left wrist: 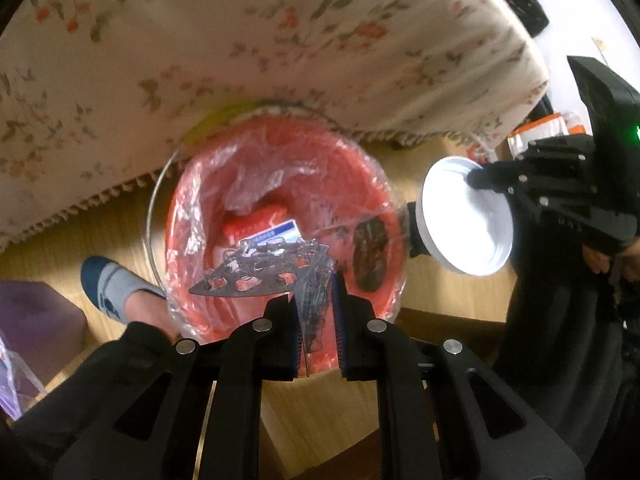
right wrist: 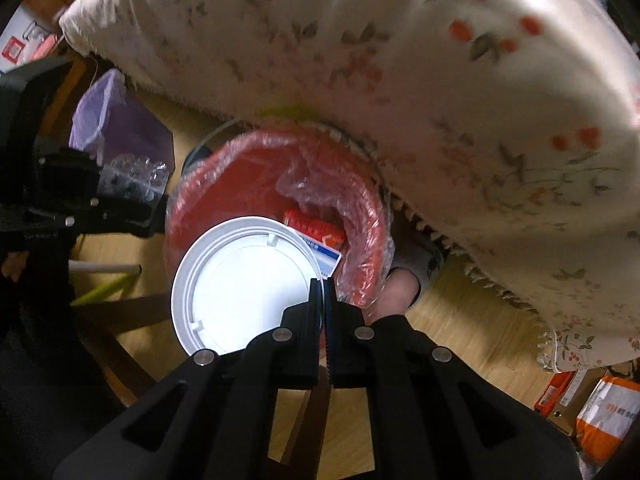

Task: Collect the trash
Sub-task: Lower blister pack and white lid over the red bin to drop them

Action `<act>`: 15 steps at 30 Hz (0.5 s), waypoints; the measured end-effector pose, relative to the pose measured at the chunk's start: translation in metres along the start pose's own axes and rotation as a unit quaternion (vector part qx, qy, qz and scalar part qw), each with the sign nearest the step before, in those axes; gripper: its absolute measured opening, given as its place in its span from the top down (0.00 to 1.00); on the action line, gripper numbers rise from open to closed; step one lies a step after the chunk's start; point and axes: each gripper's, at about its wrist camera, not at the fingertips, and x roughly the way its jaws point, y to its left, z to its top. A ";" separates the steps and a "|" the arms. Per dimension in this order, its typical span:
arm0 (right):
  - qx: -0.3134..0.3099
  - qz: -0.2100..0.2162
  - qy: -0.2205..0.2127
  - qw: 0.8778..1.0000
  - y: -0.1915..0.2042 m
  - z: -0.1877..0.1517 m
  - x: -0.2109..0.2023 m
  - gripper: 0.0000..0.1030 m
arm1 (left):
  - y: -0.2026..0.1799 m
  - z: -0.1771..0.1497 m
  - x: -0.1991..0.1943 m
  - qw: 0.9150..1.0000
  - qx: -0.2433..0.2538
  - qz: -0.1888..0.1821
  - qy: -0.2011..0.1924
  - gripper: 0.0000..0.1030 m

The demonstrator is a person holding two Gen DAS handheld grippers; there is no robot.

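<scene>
A red trash bin (left wrist: 372,184) lined with a clear bag stands on the wooden floor under the table edge; it also shows in the right wrist view (right wrist: 260,168). Inside lie a red and blue packet (left wrist: 264,230) and a dark scrap (left wrist: 370,256). My left gripper (left wrist: 314,292) is over the bin, its jaws slightly apart around a clear plastic blister tray (left wrist: 260,268). My right gripper (right wrist: 323,286) is shut on the rim of a white plastic lid (right wrist: 240,284), held at the bin's edge; the lid also shows in the left wrist view (left wrist: 468,216).
A floral tablecloth (left wrist: 240,40) with a fringe hangs over the bin's far side. A foot in a blue and grey sock (left wrist: 116,288) stands left of the bin. A purple bag (right wrist: 120,128) sits on the floor. Orange parcels (right wrist: 604,412) lie at right.
</scene>
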 end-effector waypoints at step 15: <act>-0.015 0.001 0.050 0.999 0.002 -0.003 0.048 0.96 | 0.015 0.004 0.031 0.999 -0.014 -0.025 0.032 0.82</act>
